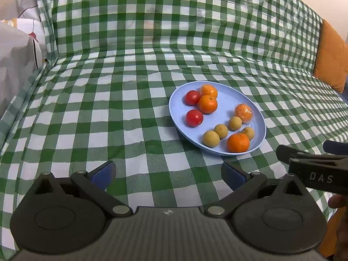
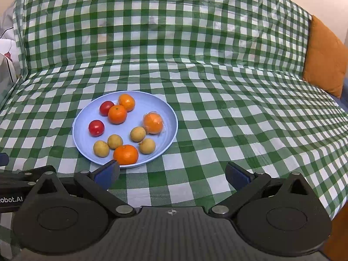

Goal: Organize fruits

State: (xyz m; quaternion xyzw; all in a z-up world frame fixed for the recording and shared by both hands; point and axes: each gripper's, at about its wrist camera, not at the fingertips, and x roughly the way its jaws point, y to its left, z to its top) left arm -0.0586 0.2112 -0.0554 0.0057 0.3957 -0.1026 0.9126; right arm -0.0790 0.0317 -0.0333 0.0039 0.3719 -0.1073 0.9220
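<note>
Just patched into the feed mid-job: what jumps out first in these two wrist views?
The round pale-blue plastic plate sits mid-scene on the green-and-white checked cloth, loaded with four oranges, two red tomatoes and four small tan fruits, one orange wrapped in clear film. Both black grippers with blue pads, left and right, hang open and empty just short of the plate. An orange cushion sits at the far right.

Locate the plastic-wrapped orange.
On the blue plate's right side in the right wrist view, the wrapped orange touches a small tan fruit at its lower left.
</note>
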